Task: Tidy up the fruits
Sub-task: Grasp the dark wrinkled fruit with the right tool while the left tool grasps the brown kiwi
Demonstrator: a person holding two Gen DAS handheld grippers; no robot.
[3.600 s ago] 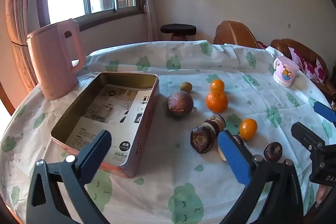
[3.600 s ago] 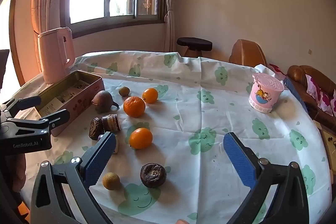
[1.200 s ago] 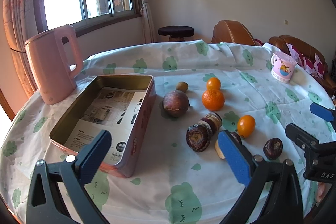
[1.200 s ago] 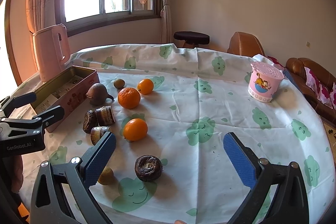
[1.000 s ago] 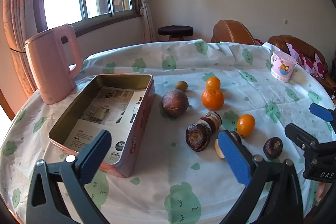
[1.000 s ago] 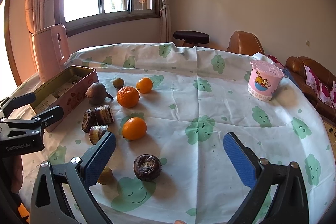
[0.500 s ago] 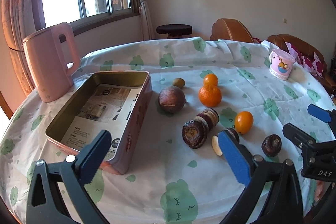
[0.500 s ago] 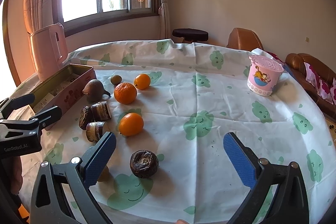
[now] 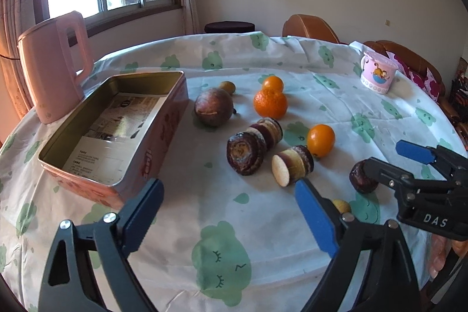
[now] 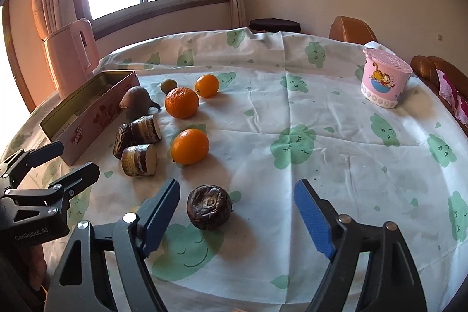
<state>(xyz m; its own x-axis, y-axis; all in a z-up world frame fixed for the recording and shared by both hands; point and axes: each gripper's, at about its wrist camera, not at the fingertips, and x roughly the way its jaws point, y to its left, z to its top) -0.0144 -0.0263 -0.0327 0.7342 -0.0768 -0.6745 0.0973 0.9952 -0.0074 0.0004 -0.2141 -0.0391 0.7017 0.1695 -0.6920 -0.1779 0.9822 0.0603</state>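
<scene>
Your right gripper (image 10: 235, 212) tilts down over the counter (image 10: 336, 142), jaws closing but clear of the dark wrinkled fruit (image 10: 209, 207) lying between them. Your left gripper (image 9: 226, 211) angles down beside the tin (image 9: 163, 136), closing on nothing.

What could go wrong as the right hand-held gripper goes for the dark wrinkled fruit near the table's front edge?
The right hand-held gripper is closing, its pads not yet touching the dark wrinkled fruit; an off-centre pinch could roll the round fruit toward the near table edge. The small yellow fruit lies close beside the left finger and might get knocked. The left hand-held gripper, also closing with nothing between its jaws, works close by, so the two could collide.
</scene>
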